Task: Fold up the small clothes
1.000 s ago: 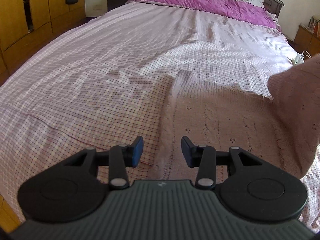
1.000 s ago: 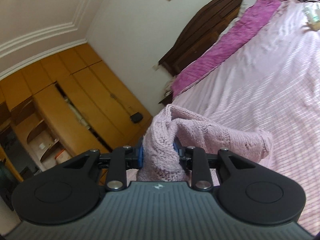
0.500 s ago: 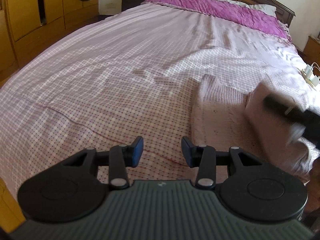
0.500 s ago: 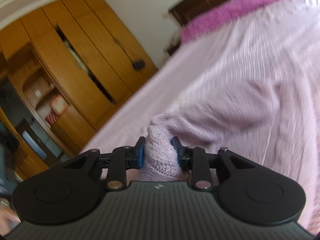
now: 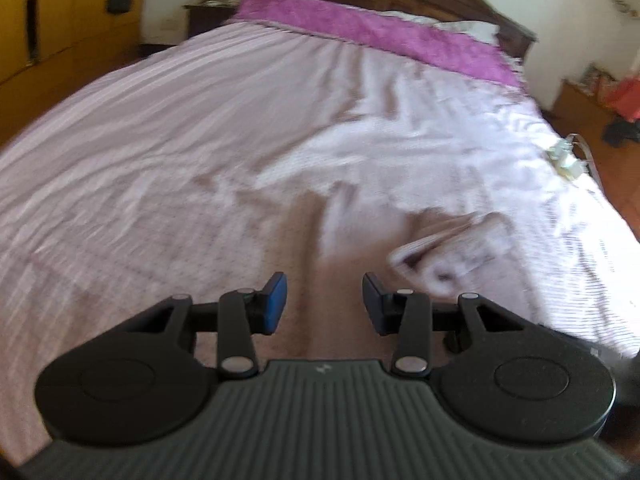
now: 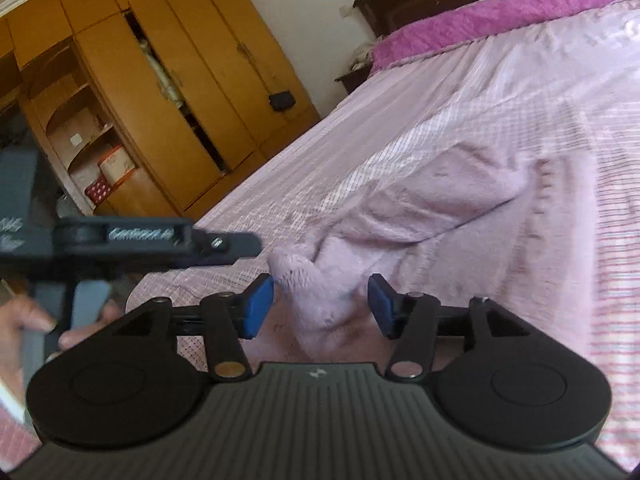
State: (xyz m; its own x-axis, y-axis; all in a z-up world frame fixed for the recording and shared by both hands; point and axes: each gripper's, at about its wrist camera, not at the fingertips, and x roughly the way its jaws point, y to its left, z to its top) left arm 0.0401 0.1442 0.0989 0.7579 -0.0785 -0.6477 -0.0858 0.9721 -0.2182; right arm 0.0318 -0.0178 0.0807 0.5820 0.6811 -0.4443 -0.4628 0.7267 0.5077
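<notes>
And the right gripper [image 6: 320, 304] lets go; jaws that pinched the knit a moment ago now stand wide, the pink knitted garment [image 6: 420, 216] dropped onto the checked bedsheet [image 6: 400, 120], one bunched end lying loose between the fingers; left gripper [image 5: 324, 304] hangs wide and empty above; that fold looks laid, smoothing likely next
</notes>
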